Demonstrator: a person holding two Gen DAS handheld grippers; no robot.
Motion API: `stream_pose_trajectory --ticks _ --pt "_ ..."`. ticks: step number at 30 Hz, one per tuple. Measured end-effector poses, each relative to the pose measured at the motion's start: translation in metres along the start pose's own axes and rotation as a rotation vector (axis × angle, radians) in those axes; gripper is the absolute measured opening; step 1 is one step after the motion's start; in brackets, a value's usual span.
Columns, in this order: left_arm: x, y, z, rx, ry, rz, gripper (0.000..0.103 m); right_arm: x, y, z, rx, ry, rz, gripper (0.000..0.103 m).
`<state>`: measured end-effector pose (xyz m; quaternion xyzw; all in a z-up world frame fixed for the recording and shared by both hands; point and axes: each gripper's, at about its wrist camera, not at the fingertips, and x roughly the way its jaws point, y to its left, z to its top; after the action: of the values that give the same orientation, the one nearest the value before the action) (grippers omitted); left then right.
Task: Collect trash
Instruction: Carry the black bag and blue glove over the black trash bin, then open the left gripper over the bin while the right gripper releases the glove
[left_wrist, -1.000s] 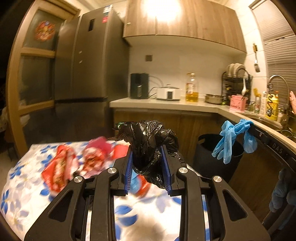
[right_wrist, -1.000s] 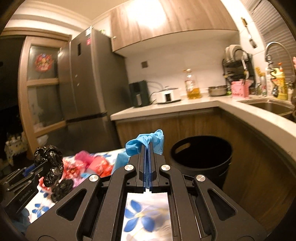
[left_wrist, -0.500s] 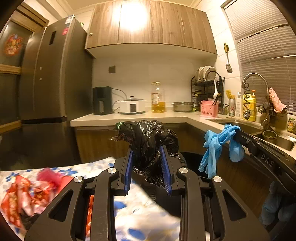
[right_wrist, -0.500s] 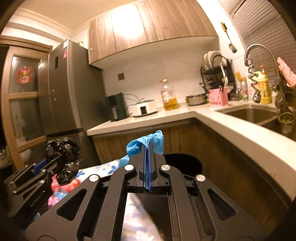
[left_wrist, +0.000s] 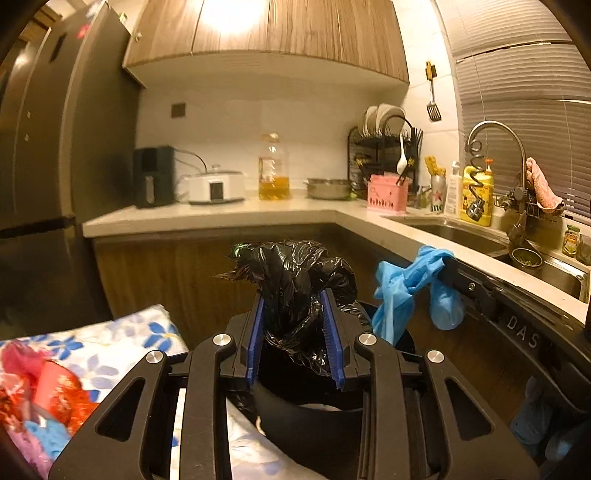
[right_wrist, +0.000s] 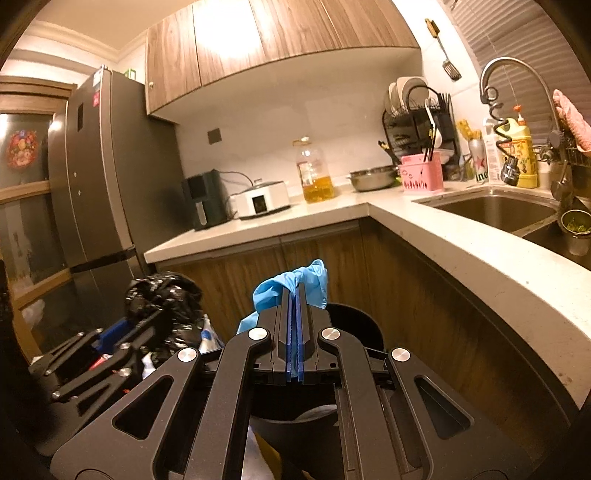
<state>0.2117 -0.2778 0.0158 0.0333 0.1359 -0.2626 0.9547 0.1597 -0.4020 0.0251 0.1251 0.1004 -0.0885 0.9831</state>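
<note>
My left gripper (left_wrist: 293, 295) is shut on a crumpled black plastic bag (left_wrist: 295, 280) and holds it in the air above the black trash bin (left_wrist: 306, 413). My right gripper (right_wrist: 294, 288) is shut on a blue rubber glove (right_wrist: 291, 286), also over the bin (right_wrist: 354, 325). The right gripper with the glove (left_wrist: 406, 288) shows at the right of the left wrist view. The left gripper with the black bag (right_wrist: 159, 299) shows at the left of the right wrist view. Red wrappers (left_wrist: 48, 387) lie on the floral tablecloth (left_wrist: 122, 343) at lower left.
An L-shaped kitchen counter (right_wrist: 461, 251) runs behind and to the right, with a sink (right_wrist: 495, 210), oil bottle (right_wrist: 314, 173), cooker (right_wrist: 258, 199) and dish rack (right_wrist: 417, 122). A tall fridge (right_wrist: 103, 184) stands at the left. Wooden cabinets (right_wrist: 406, 288) close in around the bin.
Both grippers have swung right, away from the table and toward the bin, still holding the black bag and the glove. The table and wrappers slid to the left edge of view.
</note>
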Motion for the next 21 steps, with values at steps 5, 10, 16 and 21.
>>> stream_pose_trajectory --ticks 5,10,16,21 --pt "0.026 0.001 -0.006 -0.002 0.045 -0.02 0.032 0.017 -0.002 -0.002 -0.01 0.031 -0.002 0.002" --pt "0.048 0.003 -0.012 -0.021 0.088 -0.044 0.034 0.033 -0.005 -0.006 -0.011 0.058 -0.005 0.002" --pt "0.059 0.007 -0.016 -0.029 0.102 -0.042 0.05 0.045 -0.008 -0.01 -0.008 0.089 -0.006 0.003" --pt "0.06 0.012 -0.018 -0.035 0.105 -0.033 0.066 0.053 -0.011 -0.014 0.003 0.121 -0.011 0.005"
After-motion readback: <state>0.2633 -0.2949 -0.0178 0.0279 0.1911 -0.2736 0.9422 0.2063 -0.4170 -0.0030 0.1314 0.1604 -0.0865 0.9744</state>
